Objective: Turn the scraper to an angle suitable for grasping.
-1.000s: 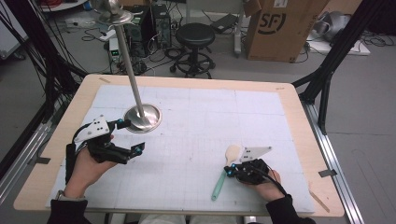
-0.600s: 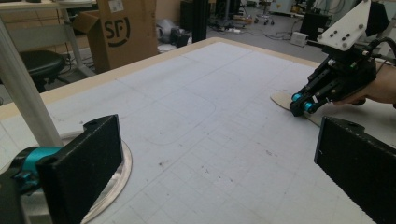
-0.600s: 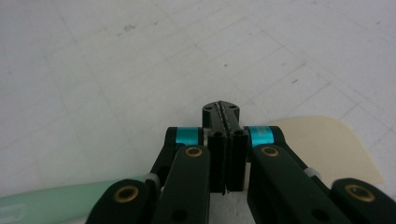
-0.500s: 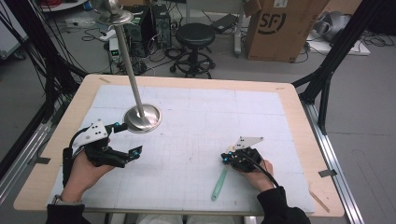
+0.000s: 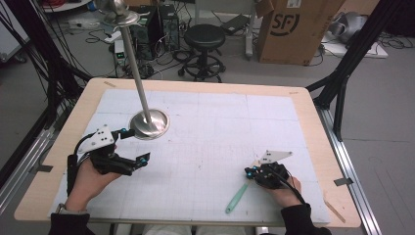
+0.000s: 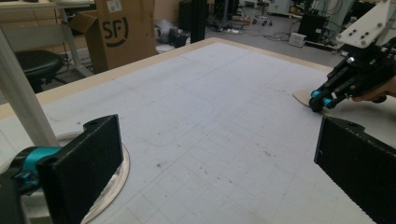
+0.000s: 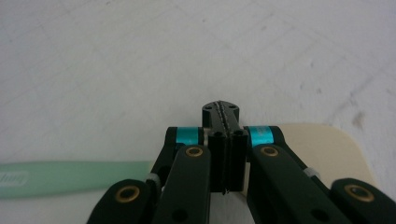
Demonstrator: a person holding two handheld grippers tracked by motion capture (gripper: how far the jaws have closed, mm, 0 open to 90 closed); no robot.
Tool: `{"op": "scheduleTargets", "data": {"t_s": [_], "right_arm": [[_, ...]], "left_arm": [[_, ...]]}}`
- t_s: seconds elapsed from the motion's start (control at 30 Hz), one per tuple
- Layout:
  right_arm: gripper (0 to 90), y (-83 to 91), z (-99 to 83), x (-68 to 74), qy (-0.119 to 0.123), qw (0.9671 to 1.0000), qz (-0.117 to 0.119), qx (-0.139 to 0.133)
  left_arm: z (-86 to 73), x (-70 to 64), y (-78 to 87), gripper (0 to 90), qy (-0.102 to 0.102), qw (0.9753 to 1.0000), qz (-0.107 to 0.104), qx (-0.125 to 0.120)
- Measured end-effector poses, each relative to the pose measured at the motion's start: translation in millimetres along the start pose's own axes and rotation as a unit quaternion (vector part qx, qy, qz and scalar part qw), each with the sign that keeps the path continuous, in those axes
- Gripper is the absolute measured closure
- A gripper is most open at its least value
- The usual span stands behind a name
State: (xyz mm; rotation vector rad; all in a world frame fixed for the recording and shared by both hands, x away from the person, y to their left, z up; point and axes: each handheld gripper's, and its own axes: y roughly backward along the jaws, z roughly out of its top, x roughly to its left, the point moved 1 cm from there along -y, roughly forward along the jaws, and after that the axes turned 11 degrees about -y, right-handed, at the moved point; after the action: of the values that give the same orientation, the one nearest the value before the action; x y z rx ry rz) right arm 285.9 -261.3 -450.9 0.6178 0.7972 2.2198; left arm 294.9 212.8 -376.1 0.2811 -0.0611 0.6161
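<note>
Since a second ago: right gripper shifted closer to the near table edge, now at the upper tip of the green stick; left gripper drawn slightly back from the stand base. Right jaws pressed flat together, nothing seen between them; green stick lying just beside them on the white mat, with a pale flat piece under the jaws. Left jaws spread wide, empty, just near-left of the stand base. Green stick well right of the stand base, toward the near edge.
</note>
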Motion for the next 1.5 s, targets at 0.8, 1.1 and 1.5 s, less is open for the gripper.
{"op": "scheduleTargets", "data": {"t_s": [0.8, 1.1, 1.5], "right_arm": [[90.0, 44.4, -50.0, 22.5, 0.020, 0.9975, 0.067, -0.005], [90.0, 24.7, -39.3, 39.0, 0.037, 0.9964, 0.076, 0.005], [90.0, -29.4, 10.2, 59.0, 0.038, 0.9986, 0.037, 0.002]], "left_arm": [[6.5, 0.4, -19.6, 1.7, -0.007, 0.9999, -0.013, -0.004], [7.5, -1.2, -20.5, 1.7, -0.013, 0.9999, -0.011, 0.002], [1.8, -3.8, -10.7, 1.7, -0.010, 0.9999, -0.004, 0.006]]}}
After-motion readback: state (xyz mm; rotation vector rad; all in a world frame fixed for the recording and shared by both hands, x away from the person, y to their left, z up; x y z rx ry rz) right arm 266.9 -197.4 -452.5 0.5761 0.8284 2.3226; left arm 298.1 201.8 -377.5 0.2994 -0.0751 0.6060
